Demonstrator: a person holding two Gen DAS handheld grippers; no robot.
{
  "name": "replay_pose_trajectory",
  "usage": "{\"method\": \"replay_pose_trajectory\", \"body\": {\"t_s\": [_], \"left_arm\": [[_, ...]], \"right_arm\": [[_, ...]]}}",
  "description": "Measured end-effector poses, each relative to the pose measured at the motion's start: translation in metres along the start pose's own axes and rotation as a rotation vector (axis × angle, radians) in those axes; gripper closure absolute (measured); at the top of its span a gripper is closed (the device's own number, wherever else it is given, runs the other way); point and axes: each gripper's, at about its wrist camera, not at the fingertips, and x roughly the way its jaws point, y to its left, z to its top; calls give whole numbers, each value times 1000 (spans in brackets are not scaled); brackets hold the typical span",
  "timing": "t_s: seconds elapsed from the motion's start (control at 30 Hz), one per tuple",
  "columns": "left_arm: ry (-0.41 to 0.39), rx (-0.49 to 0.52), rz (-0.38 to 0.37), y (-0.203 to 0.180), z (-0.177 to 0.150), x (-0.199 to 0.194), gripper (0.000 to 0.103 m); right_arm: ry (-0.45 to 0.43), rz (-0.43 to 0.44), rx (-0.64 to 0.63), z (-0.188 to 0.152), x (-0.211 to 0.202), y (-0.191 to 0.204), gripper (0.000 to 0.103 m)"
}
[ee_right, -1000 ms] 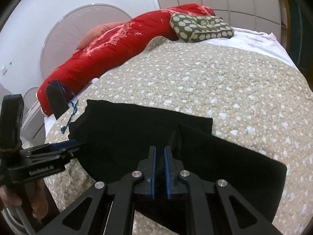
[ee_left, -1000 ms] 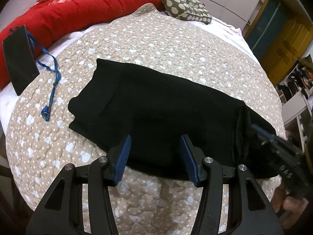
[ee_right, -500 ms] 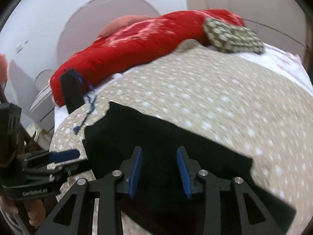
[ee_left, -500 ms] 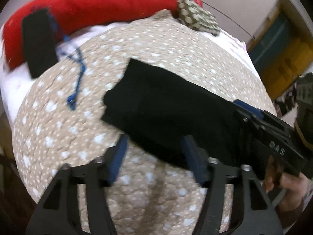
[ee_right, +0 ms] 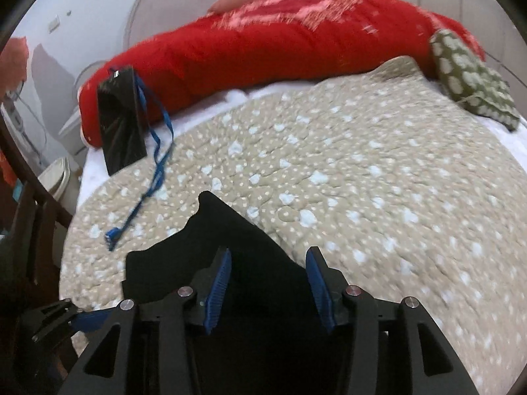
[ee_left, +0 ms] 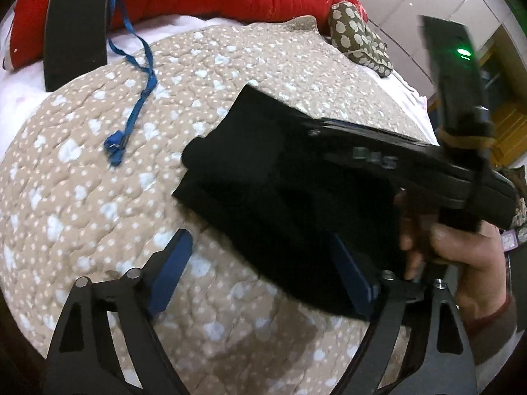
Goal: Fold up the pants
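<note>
The black pants (ee_left: pixel 270 177) lie folded into a compact bundle on the beige dotted quilt (ee_left: pixel 82 171). My left gripper (ee_left: pixel 260 273) is open and empty, low at the bundle's near edge, its right finger over the cloth. My right gripper (ee_right: pixel 268 283) is open and empty just above the pants (ee_right: pixel 230 240). In the left wrist view the right gripper's black body (ee_left: pixel 411 168) reaches across the bundle from the right, held by a hand (ee_left: pixel 461 250).
A red duvet (ee_right: pixel 280 42) runs along the bed's far side. A black phone (ee_right: pixel 122 118) with a blue lanyard (ee_right: pixel 154 171) lies at the far left. A green patterned pillow (ee_right: pixel 471 79) sits far right. A doorway (ee_left: pixel 500 105) lies right.
My right gripper let go of the pants leg end after carrying it leftwards over the rest, and opened. The pants went from a long strip to a short bundle. My left gripper stayed open.
</note>
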Motion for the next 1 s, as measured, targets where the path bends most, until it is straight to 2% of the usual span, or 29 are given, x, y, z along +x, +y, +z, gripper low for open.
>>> {"method": "replay_pose_trajectory", "body": {"t_s": [0.1, 0.13, 0.17, 0.2, 0.23, 0.3, 0.33, 0.47, 0.53, 0.6, 0.7, 0.73, 0.8, 0.87, 0.93, 0.97, 1.0], "left_arm": [[-16, -16, -12, 2, 5, 6, 17], [-31, -27, -27, 5, 6, 6, 24], [-41, -33, -42, 5, 7, 4, 37], [-33, -29, -41, 5, 8, 3, 62], [-24, -6, -26, 1, 11, 1, 69], [-59, 43, -25, -8, 15, -10, 75], [-104, 88, -27, -20, 16, -25, 76], [-193, 227, -113, -68, 6, -69, 76], [-205, 325, -166, -102, -7, -81, 76], [-177, 399, -207, -130, -18, -79, 76], [-85, 507, -256, -174, -46, -53, 76], [-47, 539, -266, -187, -56, -39, 76], [38, 587, -240, -206, -76, -6, 77], [87, 590, -215, -209, -85, 8, 77], [82, 599, -214, -203, -84, -1, 77], [60, 612, -209, -200, -82, -10, 77], [24, 628, -205, -196, -78, -24, 77]], "right_arm": [[-6, 72, 21, 2, 15, -2, 59], [-20, 84, 37, 1, 16, -2, 63], [-28, 89, 51, -1, 16, -2, 72], [-38, 88, 68, -3, 14, -2, 82], [-50, 97, 76, -4, 9, -2, 86], [-104, 127, 108, -8, -11, -7, 91], [-131, 142, 128, -9, -24, -10, 91], [-325, 145, 187, -34, -113, -27, 92], [-390, 139, 228, -54, -148, -40, 92], [-443, 102, 291, -82, -181, -59, 102], [-501, 78, 407, -133, -218, -88, 102], [-505, 38, 472, -156, -226, -101, 102], [-483, -27, 564, -184, -231, -115, 102], [-471, -11, 645, -207, -229, -122, 99], [-458, -2, 674, -216, -226, -121, 88], [-447, 4, 669, -217, -223, -117, 73], [-441, 15, 662, -216, -222, -116, 63]]}}
